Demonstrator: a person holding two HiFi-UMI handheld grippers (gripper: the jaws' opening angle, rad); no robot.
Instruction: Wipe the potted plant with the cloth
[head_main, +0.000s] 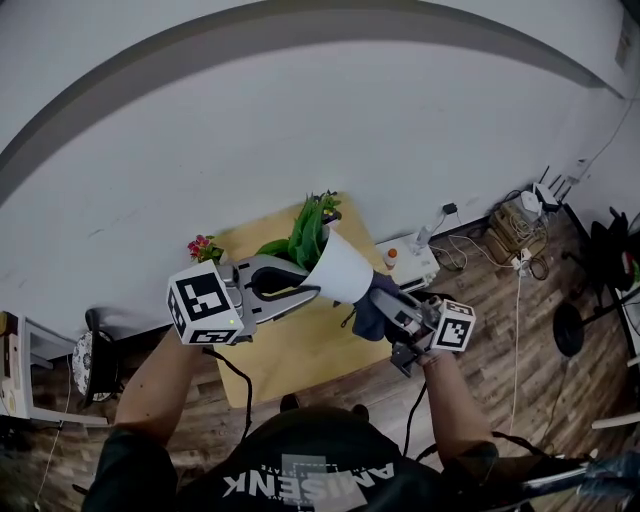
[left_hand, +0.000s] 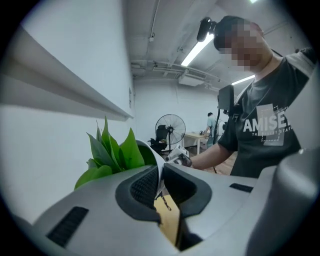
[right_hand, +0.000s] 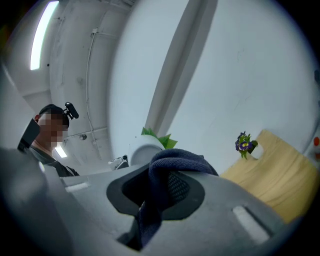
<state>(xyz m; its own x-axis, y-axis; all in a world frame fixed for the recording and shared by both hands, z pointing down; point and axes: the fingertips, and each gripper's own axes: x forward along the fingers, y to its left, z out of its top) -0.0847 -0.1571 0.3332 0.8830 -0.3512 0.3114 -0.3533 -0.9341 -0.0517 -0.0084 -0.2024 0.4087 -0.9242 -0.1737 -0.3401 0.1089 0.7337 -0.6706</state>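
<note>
The potted plant is off the table and tipped over, its green leaves (head_main: 308, 232) pointing away from me and its white cone-shaped pot (head_main: 342, 268) toward the right. My left gripper (head_main: 310, 291) is shut on the pot's rim (left_hand: 160, 176), with the wall pinched between its pads; the leaves (left_hand: 114, 154) rise just left of the jaws. My right gripper (head_main: 383, 303) is shut on a dark blue cloth (right_hand: 172, 169), which bunches over its jaws. The cloth (head_main: 366, 319) sits right by the pot's lower side. The pot (right_hand: 144, 150) lies just beyond the right jaws.
A light wooden table (head_main: 300, 350) stands against the white wall, with a small flowering plant (head_main: 204, 247) at its back left corner. A white box (head_main: 412, 264), cables and a power strip (head_main: 520, 262) lie on the floor to the right. A shelf unit (head_main: 25, 370) stands at the left.
</note>
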